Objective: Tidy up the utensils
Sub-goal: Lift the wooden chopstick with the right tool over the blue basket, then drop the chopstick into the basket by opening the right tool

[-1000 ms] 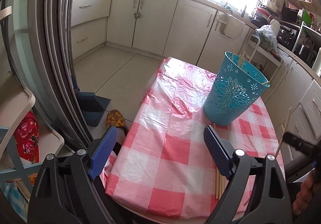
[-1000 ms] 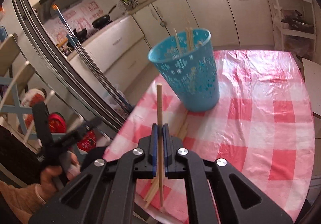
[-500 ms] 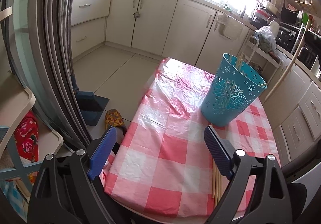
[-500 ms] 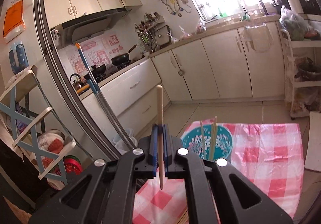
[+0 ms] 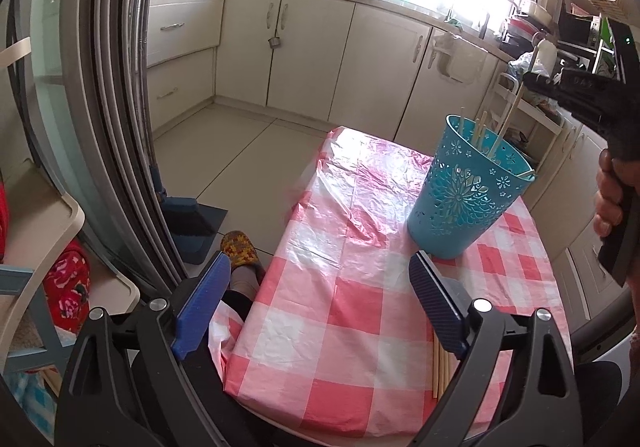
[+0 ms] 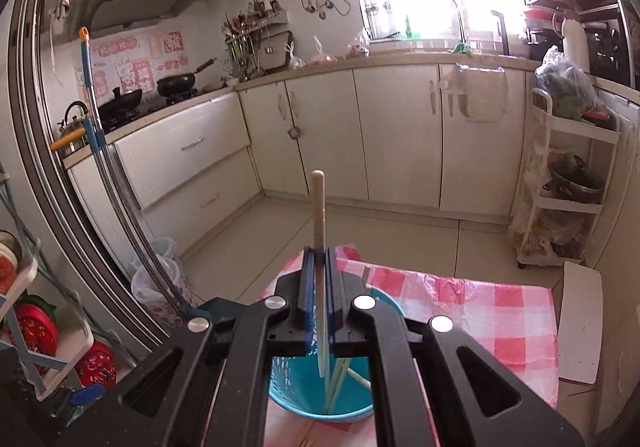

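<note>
A blue perforated cup stands on the pink checked tablecloth with several chopsticks upright in it. My right gripper is shut on one wooden chopstick, held upright right above the cup, its lower tip inside the cup's mouth. In the left wrist view the right gripper hangs above the cup's far right rim, and its chopstick slants down into the cup. My left gripper stays open and empty over the table's near end. A few loose chopsticks lie by its right finger.
A sliding door frame runs along the left, with a dustpan and a slipper on the floor beside the table. A white rack cart stands at the right. Kitchen cabinets line the back.
My right gripper rose from the table's near end and came over the cup with the chopstick, whose lower tip now dips into the cup's mouth. The left gripper stayed put and open.
</note>
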{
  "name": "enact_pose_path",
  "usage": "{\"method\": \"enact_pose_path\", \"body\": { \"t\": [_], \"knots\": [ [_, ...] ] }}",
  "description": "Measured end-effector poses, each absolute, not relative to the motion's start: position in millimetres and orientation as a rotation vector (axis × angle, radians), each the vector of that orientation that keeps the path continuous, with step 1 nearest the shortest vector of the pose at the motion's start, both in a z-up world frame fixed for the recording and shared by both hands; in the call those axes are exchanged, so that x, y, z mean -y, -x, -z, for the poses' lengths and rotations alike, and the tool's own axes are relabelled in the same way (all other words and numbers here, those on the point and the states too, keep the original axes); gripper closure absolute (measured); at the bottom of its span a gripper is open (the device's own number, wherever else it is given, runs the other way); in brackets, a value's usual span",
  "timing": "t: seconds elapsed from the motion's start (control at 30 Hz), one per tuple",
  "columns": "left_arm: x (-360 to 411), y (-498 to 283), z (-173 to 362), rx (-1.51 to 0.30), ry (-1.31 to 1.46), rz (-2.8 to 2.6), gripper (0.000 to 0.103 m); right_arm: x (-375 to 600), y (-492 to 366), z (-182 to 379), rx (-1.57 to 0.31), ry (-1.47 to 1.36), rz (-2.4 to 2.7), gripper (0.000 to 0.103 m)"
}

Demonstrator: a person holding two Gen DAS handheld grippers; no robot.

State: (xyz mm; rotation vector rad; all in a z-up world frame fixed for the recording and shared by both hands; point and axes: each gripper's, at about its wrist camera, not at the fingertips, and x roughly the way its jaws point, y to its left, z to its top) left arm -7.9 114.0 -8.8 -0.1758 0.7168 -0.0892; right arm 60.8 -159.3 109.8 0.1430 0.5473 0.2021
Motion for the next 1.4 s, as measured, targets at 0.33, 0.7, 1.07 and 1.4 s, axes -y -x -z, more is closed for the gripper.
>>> {"method": "enact_pose_path", "body": {
  "t": [0.33, 0.7, 1.07, 1.4],
  "knots": [
    [-113, 10, 8, -0.719, 0.172, 0.093, 0.016, 158, -68, -90, -0.641, -0.128, -0.184, 0.090],
    [-114, 18, 1, -0.696, 0.174, 0.085, 0.013, 162, 34, -148, -0.366, -0.142, -0.141, 0.077],
    [-110, 29, 7, -0.720, 0.149, 0.102, 0.012, 126, 45, 46, -0.920, -0.191, -0.175, 0.083],
    [-114, 26, 19, -0.758, 0.150, 0.087, 0.011, 115, 44, 71, -0.983, -0.197, -0.156, 0.083]
  ]
}}
